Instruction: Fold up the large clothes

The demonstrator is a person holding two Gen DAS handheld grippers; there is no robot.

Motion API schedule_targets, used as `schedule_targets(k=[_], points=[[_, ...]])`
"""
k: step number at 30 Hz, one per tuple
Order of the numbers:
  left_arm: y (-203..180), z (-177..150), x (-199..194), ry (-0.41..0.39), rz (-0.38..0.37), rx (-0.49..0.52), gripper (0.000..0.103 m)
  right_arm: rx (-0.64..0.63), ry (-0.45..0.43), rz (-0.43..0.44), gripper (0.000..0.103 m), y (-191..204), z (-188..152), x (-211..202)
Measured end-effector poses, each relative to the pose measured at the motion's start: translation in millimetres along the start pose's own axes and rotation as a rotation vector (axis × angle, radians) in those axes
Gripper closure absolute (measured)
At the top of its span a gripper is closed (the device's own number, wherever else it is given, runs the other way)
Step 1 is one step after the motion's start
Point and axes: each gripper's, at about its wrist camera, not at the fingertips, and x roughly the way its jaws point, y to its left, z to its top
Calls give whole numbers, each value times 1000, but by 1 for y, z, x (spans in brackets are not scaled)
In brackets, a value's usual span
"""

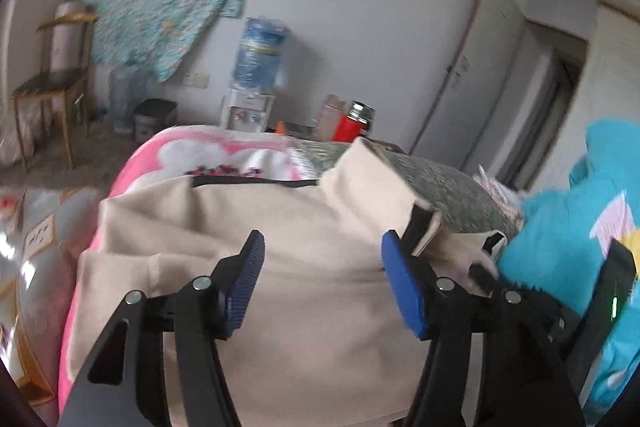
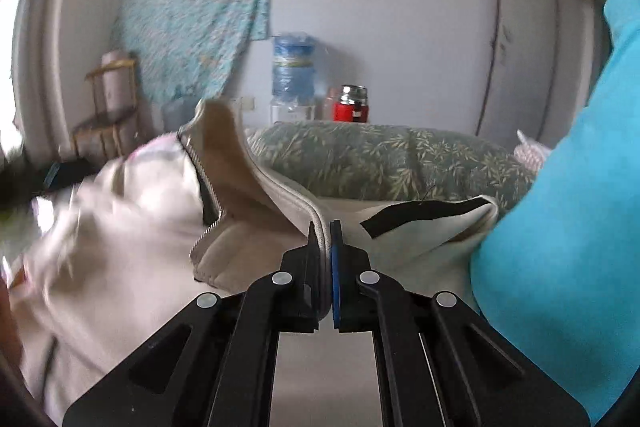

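The right claw [image 2: 325, 225] is clamped on the jacket [image 2: 140, 227] zipper edge, probably so it can be folded over. The left claw [image 1: 322, 247] is held wide above the cloth, nothing gripped.

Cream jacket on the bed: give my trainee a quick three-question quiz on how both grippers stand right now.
1. True or false: the left gripper is open above the cream jacket.
2. The right gripper is clamped on: A) the green pillow B) the jacket's zipper edge C) the turquoise garment.
3. Fill in: behind the pillow stands a red ____.

Key: 1 true; 2 B; 3 flask.
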Motion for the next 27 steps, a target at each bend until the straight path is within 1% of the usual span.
schedule_targets(k=[2,4,6,8,9,10,13,15,16,18,21,24,26,27], points=[[-20,6,15,35,31,72,44,-45,-16,-14,98,3,-6,-7],[-36,15,32,71,51,139,44,-41,-7,-7,98,1,-6,-6],[-47,23,42,103,49,174,44,-37,-10,-7,98,-2,-4,-9],[-56,33,48,104,82,206,44,-36,-15,-5,98,-2,-3,-11],[-62,37,52,115,110,235,48,-24,-7,7,98,-4,-3,-10],[-68,41,57,130,143,270,58,-23,-1,7,98,-4,-4,-8],[-81,49,63,163,158,326,59,-37,-6,0,98,-3,-7,-13],[-85,49,69,197,184,349,59,-40,2,4,98,-2,-11,-16],[-83,49,74,237,206,362,59,-43,2,4,98,-1,-13,-16],[-82,45,87,293,227,400,59,-69,-4,-4,98,1,-15,-18],[-84,43,87,288,214,423,59,-121,-14,-16,98,5,-20,-20],[-89,51,78,306,161,374,59,-156,-14,-26,98,8,-24,-23],[-92,59,71,278,130,340,59,-172,-12,-32,98,10,-28,-25],[-94,61,71,279,122,335,59,-181,-6,-35,98,12,-30,-25]])
